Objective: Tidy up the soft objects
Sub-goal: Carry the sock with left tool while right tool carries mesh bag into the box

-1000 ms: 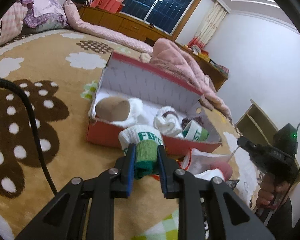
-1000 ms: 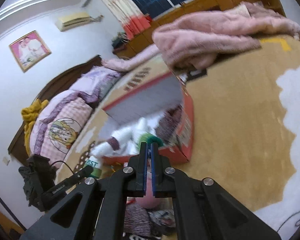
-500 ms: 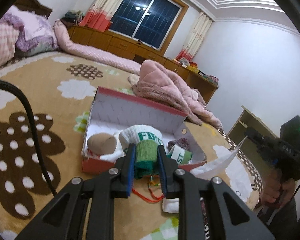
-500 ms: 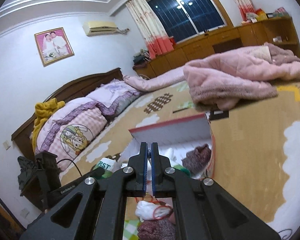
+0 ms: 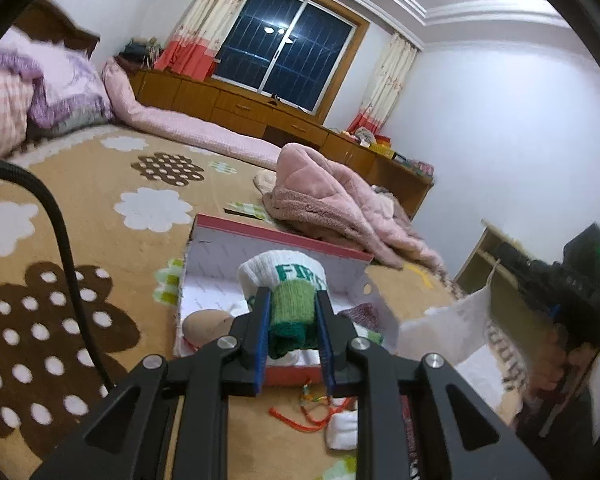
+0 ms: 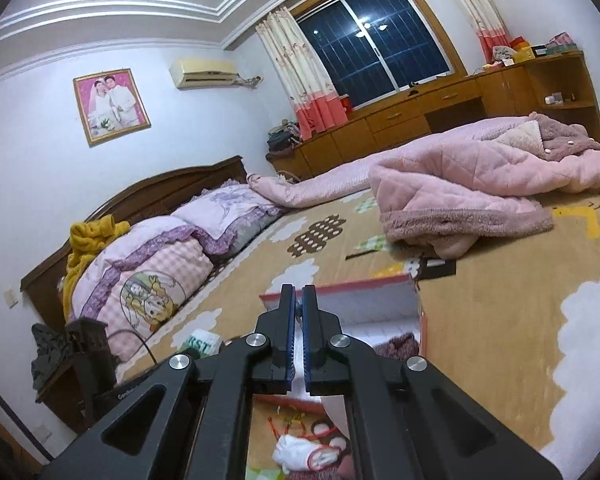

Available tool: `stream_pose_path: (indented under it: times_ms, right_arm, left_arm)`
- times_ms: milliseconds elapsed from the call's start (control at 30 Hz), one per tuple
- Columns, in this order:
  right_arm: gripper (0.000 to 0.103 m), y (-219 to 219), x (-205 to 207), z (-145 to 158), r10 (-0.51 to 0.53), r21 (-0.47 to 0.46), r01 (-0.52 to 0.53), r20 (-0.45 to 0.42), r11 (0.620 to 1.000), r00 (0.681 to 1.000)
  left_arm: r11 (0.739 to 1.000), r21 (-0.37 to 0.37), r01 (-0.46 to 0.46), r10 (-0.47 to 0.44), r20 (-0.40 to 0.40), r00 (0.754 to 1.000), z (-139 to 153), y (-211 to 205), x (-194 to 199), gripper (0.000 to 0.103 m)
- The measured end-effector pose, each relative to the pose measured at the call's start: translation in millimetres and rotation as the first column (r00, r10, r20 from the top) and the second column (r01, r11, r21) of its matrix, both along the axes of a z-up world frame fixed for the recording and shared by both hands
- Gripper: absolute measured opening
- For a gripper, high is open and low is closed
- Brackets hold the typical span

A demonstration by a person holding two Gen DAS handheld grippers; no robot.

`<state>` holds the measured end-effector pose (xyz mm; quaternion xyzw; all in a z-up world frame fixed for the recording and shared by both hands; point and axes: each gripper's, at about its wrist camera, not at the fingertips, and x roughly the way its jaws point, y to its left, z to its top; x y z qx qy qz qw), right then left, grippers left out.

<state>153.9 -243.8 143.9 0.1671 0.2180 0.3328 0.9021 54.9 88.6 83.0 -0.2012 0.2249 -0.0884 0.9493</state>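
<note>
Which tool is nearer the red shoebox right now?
Left. The left tool, shut on a sock, hangs just before the red shoebox; the right tool sits off to its side.

Even indoor light; lamp glare reflected in dark window (image 5: 288,46) at 12 o'clock. Fisheye bending, black vignette at rim. Blur on pillows (image 5: 40,92) at 10 o'clock.

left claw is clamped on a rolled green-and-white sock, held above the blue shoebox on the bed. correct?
Not quite: the shoebox is red with a white inside, not blue. The left wrist view shows it. The rest stands: the left claw is clamped on the rolled green-and-white sock, held above the box on the bed.
</note>
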Motion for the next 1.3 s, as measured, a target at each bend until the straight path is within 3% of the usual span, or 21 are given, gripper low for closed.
stream_pose_path:
  times_ms: [67, 167, 433, 600, 733, 800, 967, 1167, 1300]
  right_arm:
    - [0.004, -1, 5, 7, -0.002, 0.023, 0.002, 0.011, 1.0, 1.0]
    - [0.004, 1, 13, 15, -0.005, 0.035, 0.004, 0.027, 0.999, 1.0]
    - [0.004, 35, 45, 39, 0.018, -0.012, -0.017, 0.059, 1.0, 0.998]
    - [0.004, 58, 52, 46, 0.036, -0.062, -0.03, 0.1, 0.998, 0.994]
    - [0.004, 71, 58, 3, 0.052, -0.101, -0.048, 0.036, 0.994, 0.998]
    - [0.004, 80, 66, -34, 0.049, -0.149, -0.055, -0.044, 0.987, 0.998]
    - [0.004, 86, 80, -95, 0.079, -0.196, -0.112, -0.169, 0.974, 0.983]
    - [0.005, 89, 92, -125, 0.091, -0.242, -0.16, -0.276, 0.957, 0.957]
    - [0.015, 90, 91, -122, 0.139, -0.211, -0.205, -0.292, 0.956, 0.946]
  left_arm:
    - [1.0, -0.022, 0.002, -0.002, 0.002, 1.0, 1, 4, 4, 0.021]
    - [1.0, 0.008, -0.001, 0.001, 0.001, 1.0, 2, 3, 11, 0.021]
    - [0.999, 0.046, -0.011, 0.01, 0.022, 1.0, 12, -2, 27, 0.021]
    - [0.997, 0.064, -0.03, 0.029, 0.006, 1.0, 2, -4, 38, 0.022]
    - [0.993, 0.108, -0.046, 0.052, -0.053, 0.997, -22, -12, 54, 0.022]
    - [0.991, 0.127, -0.039, 0.049, -0.078, 0.996, -31, -17, 59, 0.022]
    - [0.976, 0.215, -0.018, 0.038, -0.088, 0.995, -41, -34, 62, 0.022]
    - [0.971, 0.24, -0.014, 0.05, -0.145, 0.988, -56, -35, 71, 0.022]
    - [0.968, 0.251, 0.009, 0.04, -0.188, 0.981, -69, -37, 75, 0.022]
